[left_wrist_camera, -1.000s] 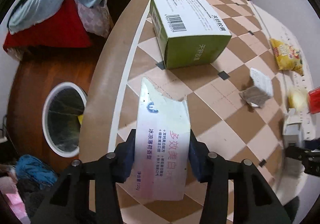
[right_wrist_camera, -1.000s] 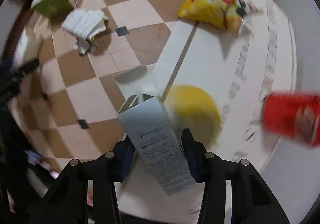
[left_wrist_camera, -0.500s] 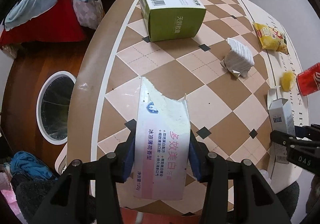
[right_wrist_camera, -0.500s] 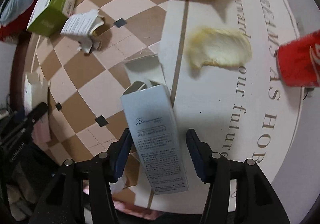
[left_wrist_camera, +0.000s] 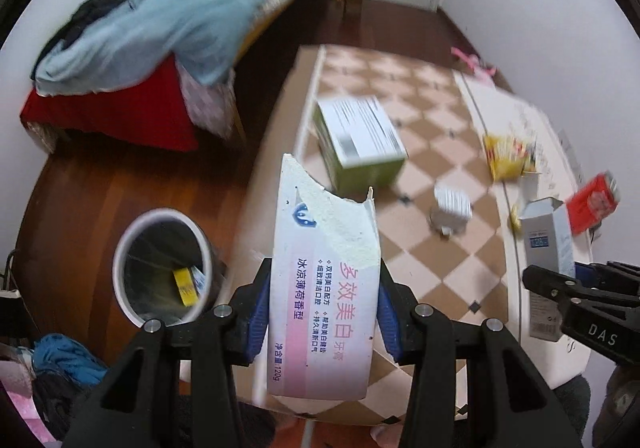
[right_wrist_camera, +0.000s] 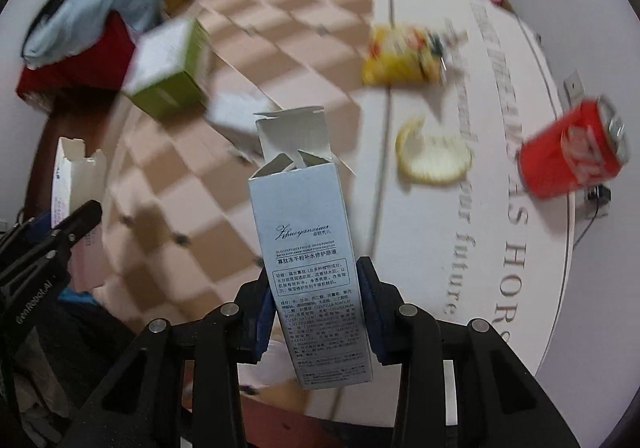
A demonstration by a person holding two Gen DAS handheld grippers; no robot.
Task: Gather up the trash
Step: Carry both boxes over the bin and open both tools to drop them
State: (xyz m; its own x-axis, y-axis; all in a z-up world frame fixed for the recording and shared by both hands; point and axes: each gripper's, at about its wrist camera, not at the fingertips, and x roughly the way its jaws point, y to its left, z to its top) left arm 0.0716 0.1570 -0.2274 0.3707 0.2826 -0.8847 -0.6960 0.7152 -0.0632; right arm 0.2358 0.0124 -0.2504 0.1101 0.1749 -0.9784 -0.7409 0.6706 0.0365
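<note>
1. Pink-and-white cardboard, a torn toothpaste box (left_wrist_camera: 324,280), is clamped between the blue pads of the left gripper (left_wrist_camera: 323,306), held above the tabletop's left edge.
2. The white-rimmed trash bin (left_wrist_camera: 162,264) stands on the wooden floor just off that left edge, with a yellow item inside.
3. The right gripper (right_wrist_camera: 316,312) is closed on a silver carton (right_wrist_camera: 308,248) with its top flaps open, held over the tabletop's near edge.
4. On the checkered tabletop (right_wrist_camera: 168,184) lie a green box (right_wrist_camera: 168,76), a yellow snack bag (right_wrist_camera: 404,56), a yellow peel (right_wrist_camera: 434,154) and a red can (right_wrist_camera: 572,152) toward the right edge.
</note>
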